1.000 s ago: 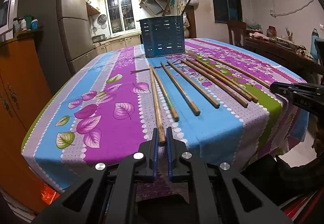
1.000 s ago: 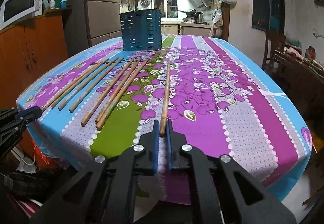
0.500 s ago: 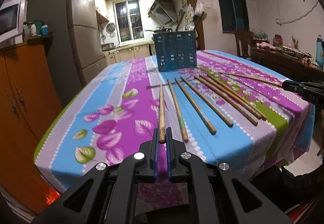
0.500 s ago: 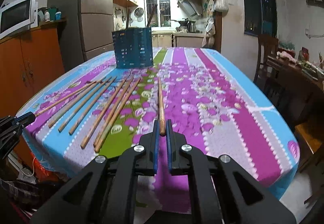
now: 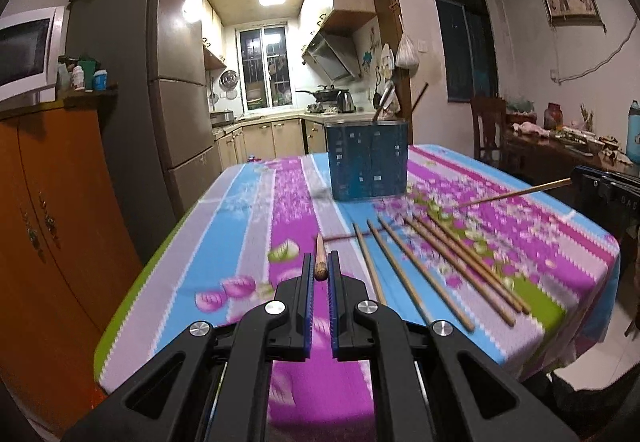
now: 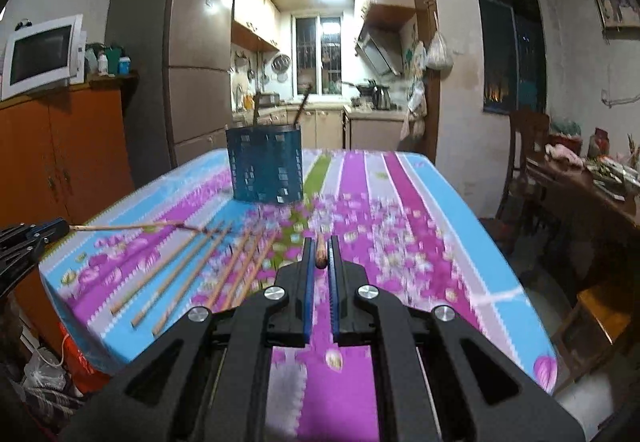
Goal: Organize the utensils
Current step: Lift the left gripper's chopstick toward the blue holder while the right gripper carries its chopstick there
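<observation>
Left gripper (image 5: 320,276): jaws are pinching the butt of one wooden chopstick (image 5: 320,262), which is pointing forward, clear of the tablecloth (image 5: 240,242).
Right gripper (image 6: 319,262): jaws are clamping a second chopstick (image 6: 320,251) by its end, likewise off the cloth.
Holder: the blue perforated utensil holder (image 5: 367,162) is standing upright at the far end of the table, already carrying a couple of sticks.
Loose chopsticks (image 5: 440,266): six or so are lying in a row between the two grippers.
Step in hand: probably carrying both sticks to the holder.
Doing it well: tilting each tip downward over the rim before releasing, and taking the two hands in turn so the sticks are not crossing.
</observation>
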Demonstrator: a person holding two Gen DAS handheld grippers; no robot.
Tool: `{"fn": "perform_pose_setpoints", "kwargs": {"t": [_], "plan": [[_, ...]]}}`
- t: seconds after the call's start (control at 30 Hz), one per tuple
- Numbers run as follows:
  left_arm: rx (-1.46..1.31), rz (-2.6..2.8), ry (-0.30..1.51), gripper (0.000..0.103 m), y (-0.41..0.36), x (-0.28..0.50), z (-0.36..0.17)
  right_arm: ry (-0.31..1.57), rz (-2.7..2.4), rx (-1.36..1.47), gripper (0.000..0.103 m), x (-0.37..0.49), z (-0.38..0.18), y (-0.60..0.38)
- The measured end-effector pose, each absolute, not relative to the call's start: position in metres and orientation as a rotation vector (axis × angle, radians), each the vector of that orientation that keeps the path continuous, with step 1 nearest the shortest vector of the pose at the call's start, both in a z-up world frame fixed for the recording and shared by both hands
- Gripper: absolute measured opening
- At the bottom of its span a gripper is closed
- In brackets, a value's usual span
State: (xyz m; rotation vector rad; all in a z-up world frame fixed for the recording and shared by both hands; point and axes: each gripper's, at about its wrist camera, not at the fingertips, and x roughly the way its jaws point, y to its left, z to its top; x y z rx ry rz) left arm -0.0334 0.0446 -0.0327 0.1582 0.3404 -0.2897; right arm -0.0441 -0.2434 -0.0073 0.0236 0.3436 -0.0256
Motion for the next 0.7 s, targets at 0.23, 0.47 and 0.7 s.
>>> {"fn": "perform_pose_setpoints", "kwargs": {"t": [0.23,0.47,0.7], "plan": [[0.157,-0.322,0.292,0.008,0.044,-0.002,0.01,0.269,0.016,0.015,0.005,-0.025,0.033,-0.248],[0.175,-0.361,0.272,0.008,0.036,0.026,0.041,0.241,0.046,-0.01,0.005,-0.008,0.055,-0.244],[0.149,-0.401,0.299,0.008,0.03,0.062,0.058,0.234,0.062,-0.048,0.005,0.017,0.074,-0.243]]}}
